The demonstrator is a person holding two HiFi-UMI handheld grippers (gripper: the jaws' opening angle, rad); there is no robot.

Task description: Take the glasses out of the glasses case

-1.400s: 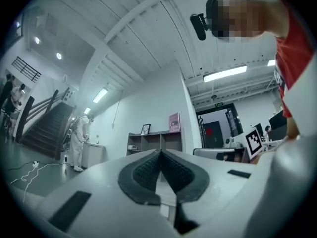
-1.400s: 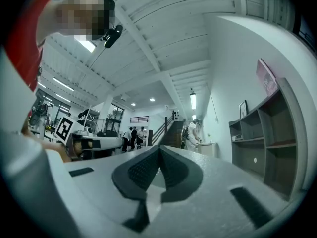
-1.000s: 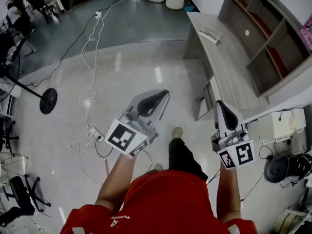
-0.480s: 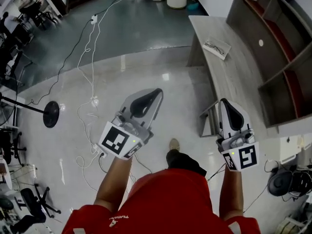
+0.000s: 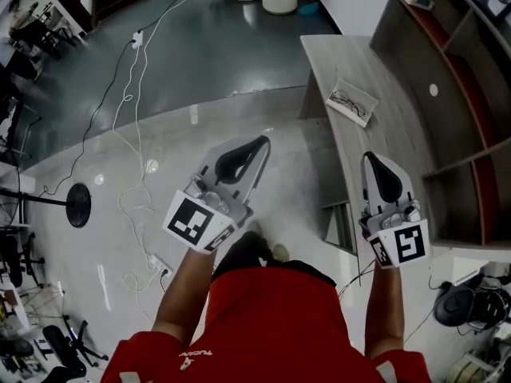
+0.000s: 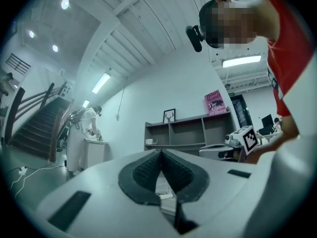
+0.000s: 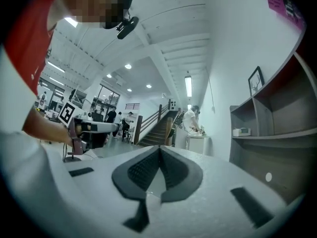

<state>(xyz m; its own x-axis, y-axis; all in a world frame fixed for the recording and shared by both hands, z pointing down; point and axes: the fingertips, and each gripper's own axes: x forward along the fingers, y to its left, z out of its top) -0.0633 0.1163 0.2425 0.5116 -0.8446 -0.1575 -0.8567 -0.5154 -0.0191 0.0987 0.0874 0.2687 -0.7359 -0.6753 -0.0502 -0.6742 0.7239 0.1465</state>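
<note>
one left claw [image 5: 264,140], one right claw [image 5: 368,157], both closed; one glasses case [image 5: 352,102].

Desk [image 5: 391,134]: ahead of my right gripper [image 5: 370,158], left of the shelves [image 5: 459,78].
Glasses case [image 5: 352,102]: on the desk.

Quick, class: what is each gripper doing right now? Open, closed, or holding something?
Left gripper: closed, jaws together, nothing between them.
Right gripper: closed, jaws together, holding nothing.
</note>
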